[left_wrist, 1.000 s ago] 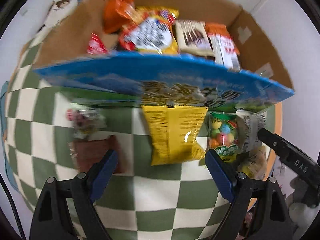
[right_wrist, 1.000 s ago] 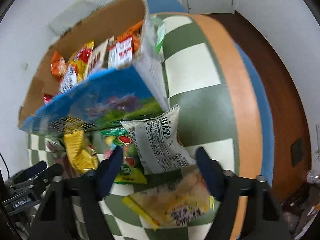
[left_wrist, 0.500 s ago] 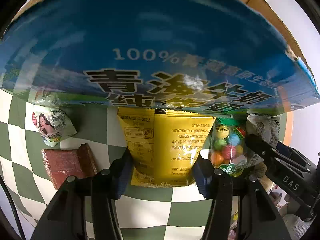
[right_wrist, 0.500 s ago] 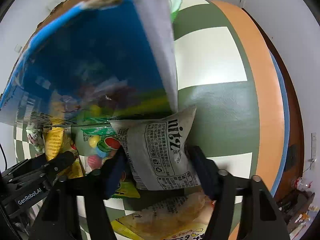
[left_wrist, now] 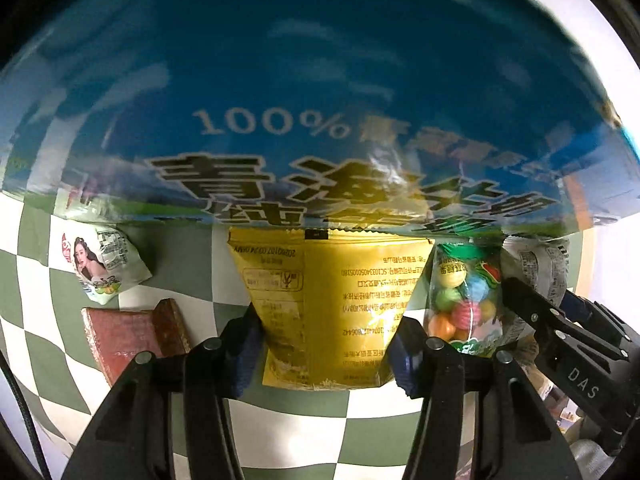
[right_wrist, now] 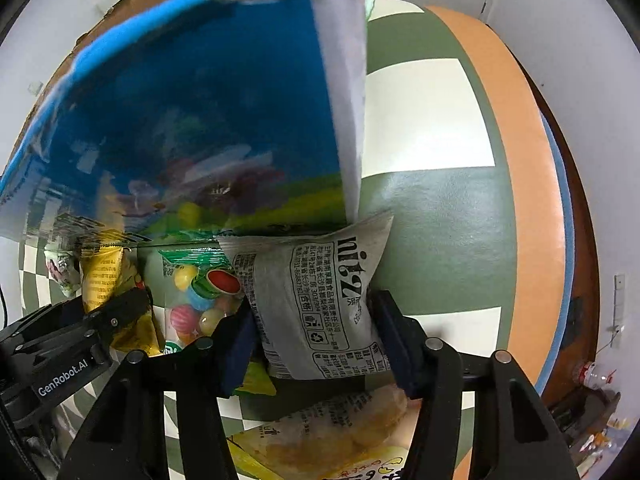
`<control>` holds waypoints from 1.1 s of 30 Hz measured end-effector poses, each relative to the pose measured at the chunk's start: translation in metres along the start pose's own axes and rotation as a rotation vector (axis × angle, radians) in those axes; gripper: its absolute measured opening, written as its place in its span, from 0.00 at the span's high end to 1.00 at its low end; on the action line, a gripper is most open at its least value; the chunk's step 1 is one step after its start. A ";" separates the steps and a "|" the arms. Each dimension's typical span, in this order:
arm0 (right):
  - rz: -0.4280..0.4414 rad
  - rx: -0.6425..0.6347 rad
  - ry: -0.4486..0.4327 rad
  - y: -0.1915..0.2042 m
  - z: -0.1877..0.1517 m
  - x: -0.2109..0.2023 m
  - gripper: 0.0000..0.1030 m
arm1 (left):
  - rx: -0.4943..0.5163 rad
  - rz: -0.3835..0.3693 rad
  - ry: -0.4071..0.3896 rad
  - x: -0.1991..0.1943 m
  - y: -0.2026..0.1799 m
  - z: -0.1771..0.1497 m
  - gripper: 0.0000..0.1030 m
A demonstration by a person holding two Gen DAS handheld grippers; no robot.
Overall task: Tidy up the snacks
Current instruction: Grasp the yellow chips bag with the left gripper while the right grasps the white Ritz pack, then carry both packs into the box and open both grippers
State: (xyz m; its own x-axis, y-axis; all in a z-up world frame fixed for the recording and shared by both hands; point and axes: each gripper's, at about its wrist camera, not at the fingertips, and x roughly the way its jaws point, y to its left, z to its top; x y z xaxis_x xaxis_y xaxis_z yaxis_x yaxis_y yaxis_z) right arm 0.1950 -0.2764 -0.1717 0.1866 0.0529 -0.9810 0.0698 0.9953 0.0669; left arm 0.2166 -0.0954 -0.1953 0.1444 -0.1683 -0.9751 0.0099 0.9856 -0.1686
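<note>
A blue cardboard box (left_wrist: 320, 92) fills the top of the left wrist view; its side also shows in the right wrist view (right_wrist: 200, 120). A yellow snack packet (left_wrist: 336, 304) lies on the checkered cloth against the box. My left gripper (left_wrist: 326, 354) straddles its lower end, pads touching both edges. A grey packet (right_wrist: 320, 304) lies at the box corner. My right gripper (right_wrist: 312, 344) straddles it, pads at both edges. A clear bag of coloured candy balls (left_wrist: 464, 296) lies between the two packets; it also shows in the right wrist view (right_wrist: 196, 292).
A small white-green packet with a woman's picture (left_wrist: 100, 268) and a brown-red bar (left_wrist: 128, 336) lie to the left. A yellow packet of biscuits (right_wrist: 328, 440) lies under my right gripper. The orange table rim (right_wrist: 524, 184) runs down the right.
Both grippers moved down and forward towards the box, and their jaws narrowed from wide open to the edges of the yellow and the grey packet.
</note>
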 end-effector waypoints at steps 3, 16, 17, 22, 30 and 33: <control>-0.004 -0.012 -0.024 0.007 -0.005 -0.004 0.49 | 0.005 0.002 -0.013 -0.006 -0.002 -0.003 0.55; 0.053 0.019 -0.072 0.005 -0.033 -0.031 0.51 | 0.009 0.005 -0.035 -0.029 0.006 -0.034 0.55; 0.054 0.018 -0.073 0.006 -0.034 -0.033 0.51 | 0.006 0.005 -0.035 -0.029 0.007 -0.036 0.55; 0.061 0.010 -0.092 0.012 -0.045 -0.041 0.52 | -0.001 0.005 -0.042 -0.031 0.008 -0.037 0.55; 0.097 -0.018 -0.158 0.018 -0.050 -0.080 0.52 | 0.004 -0.025 -0.106 -0.064 0.008 -0.043 0.55; 0.125 -0.036 -0.193 0.022 -0.052 -0.105 0.52 | 0.010 -0.039 -0.141 -0.087 0.002 -0.045 0.55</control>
State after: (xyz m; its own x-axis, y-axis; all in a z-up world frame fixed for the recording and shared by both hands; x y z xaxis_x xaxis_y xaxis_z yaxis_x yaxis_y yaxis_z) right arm 0.1257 -0.2559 -0.0768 0.3760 0.1625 -0.9123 0.0001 0.9845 0.1754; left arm 0.1592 -0.0797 -0.1175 0.2816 -0.2039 -0.9376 0.0284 0.9785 -0.2042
